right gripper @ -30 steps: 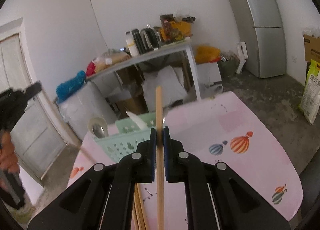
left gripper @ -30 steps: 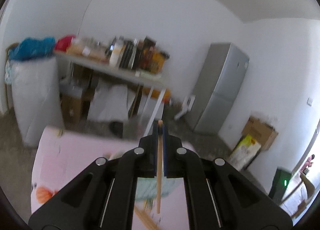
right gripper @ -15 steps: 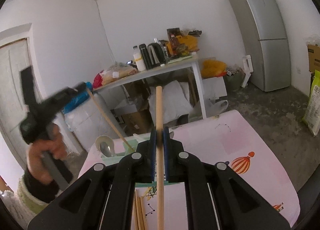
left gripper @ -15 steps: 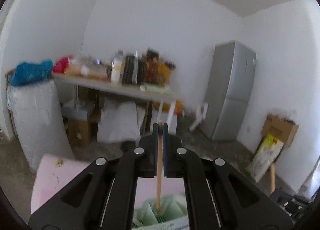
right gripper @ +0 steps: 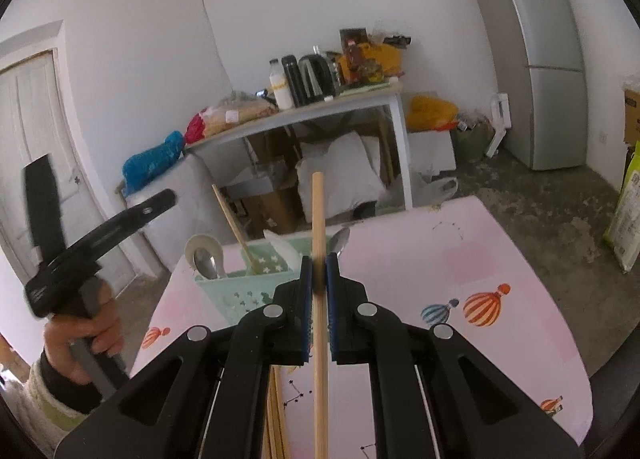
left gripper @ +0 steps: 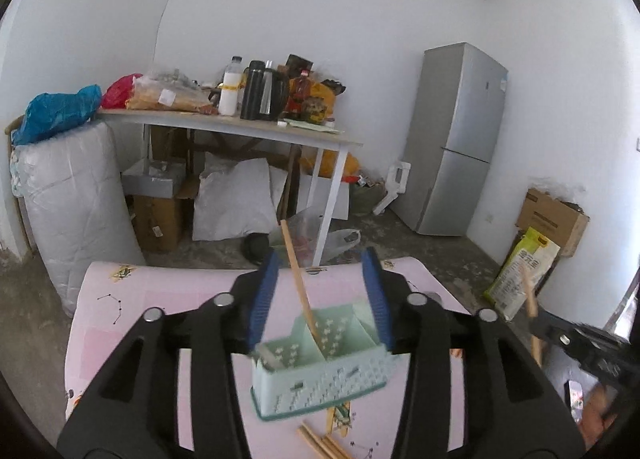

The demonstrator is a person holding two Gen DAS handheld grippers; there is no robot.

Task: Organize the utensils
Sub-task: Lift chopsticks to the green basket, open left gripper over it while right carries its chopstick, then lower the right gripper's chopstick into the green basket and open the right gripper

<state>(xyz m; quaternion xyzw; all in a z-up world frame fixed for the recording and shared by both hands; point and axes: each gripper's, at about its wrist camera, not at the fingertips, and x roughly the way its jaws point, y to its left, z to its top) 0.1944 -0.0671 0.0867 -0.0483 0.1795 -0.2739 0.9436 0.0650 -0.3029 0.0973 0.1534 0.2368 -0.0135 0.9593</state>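
Your left gripper (left gripper: 320, 295) has just been opening, and its blue pads (left gripper: 264, 295) now stand apart with nothing pressed between them. One chopstick (left gripper: 300, 283) rises through the gap, nearer the left pad but touching neither; it leans away to the upper left, and its lower end sits in the middle compartment of the mint caddy (left gripper: 320, 371). The caddy stands on the pink table (left gripper: 160, 299) just below and ahead of those fingertips (a pale utensil handle (left gripper: 268, 357) shows in its left compartment). A few more chopsticks (left gripper: 320, 443) lie flat on the table below the caddy, toward you and between the two finger arms. Your right gripper (right gripper: 319, 271) is closed tight on a second chopstick (right gripper: 319, 299), which runs straight up between the pads, its tip well above the fingertips and its lower end leaving the frame at the bottom. In the right wrist view the caddy (right gripper: 240, 287) sits just left of and beyond those fingertips, holding the leaning chopstick (right gripper: 236, 227), a white ladle-like spoon (right gripper: 202, 251) at its left end and a metal spoon (right gripper: 340, 239) whose bowl peeks out just right of the pads. Loose chopsticks (right gripper: 274, 411) lie under the left finger arm. Your left hand (right gripper: 84, 335) grips its tool's handle at the far left.
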